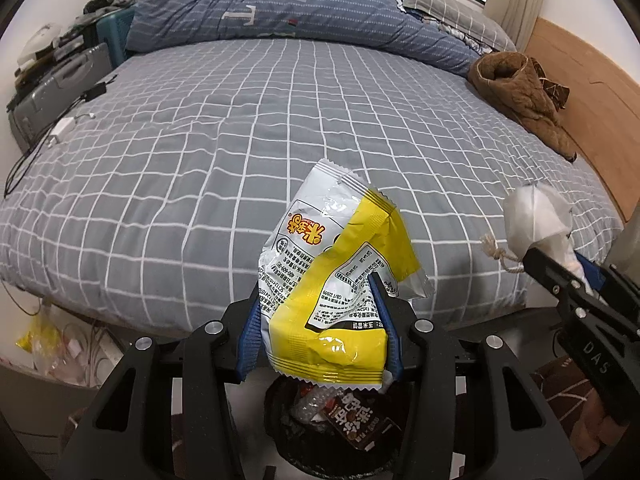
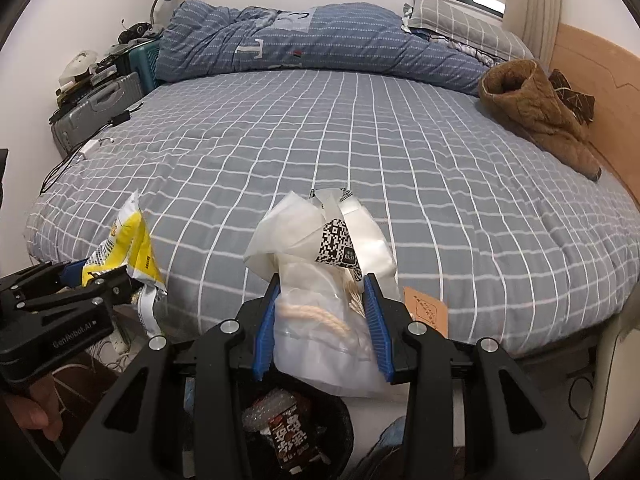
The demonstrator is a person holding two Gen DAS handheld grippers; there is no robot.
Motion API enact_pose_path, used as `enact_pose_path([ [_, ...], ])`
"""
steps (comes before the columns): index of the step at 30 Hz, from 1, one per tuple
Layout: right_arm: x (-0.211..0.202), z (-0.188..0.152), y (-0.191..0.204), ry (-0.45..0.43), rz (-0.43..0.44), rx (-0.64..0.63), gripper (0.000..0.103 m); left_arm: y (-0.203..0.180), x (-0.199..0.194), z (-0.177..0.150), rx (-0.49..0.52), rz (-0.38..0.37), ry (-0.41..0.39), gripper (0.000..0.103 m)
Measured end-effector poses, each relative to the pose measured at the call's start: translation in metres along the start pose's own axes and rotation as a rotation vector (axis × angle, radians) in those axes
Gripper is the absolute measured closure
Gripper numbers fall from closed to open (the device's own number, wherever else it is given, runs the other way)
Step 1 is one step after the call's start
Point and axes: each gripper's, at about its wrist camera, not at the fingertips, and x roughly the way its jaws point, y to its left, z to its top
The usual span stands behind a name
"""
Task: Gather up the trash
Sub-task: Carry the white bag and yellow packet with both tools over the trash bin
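Directly beneath both grippers sits one black-lined round trash bin (image 1: 332,424), already holding a dark brown drink carton (image 2: 290,438) and some crinkled clear plastic. The left gripper (image 1: 316,316) pinches one crumpled yellow-and-white foil snack packet (image 1: 336,284) above it; the right gripper (image 2: 320,328) is clamped on one translucent white plastic bag with a twine handle (image 2: 320,280). To drop cleanly, I would centre each piece over the bin's mouth before spreading the fingers — the light bag may drift. Beyond, on the grey checked bed (image 2: 320,140): one small tan card (image 2: 426,312), one brown quilted jacket (image 2: 536,108), one blue striped duvet (image 2: 312,40).
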Motion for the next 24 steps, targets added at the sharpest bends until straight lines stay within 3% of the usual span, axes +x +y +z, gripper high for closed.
enact_pose_path([
  [24, -0.030, -0.066, 0.022, 0.100, 0.018, -0.027, 0.065, 0.000, -0.031, -0.069, 0.006, 0.034, 0.076, 0.056],
])
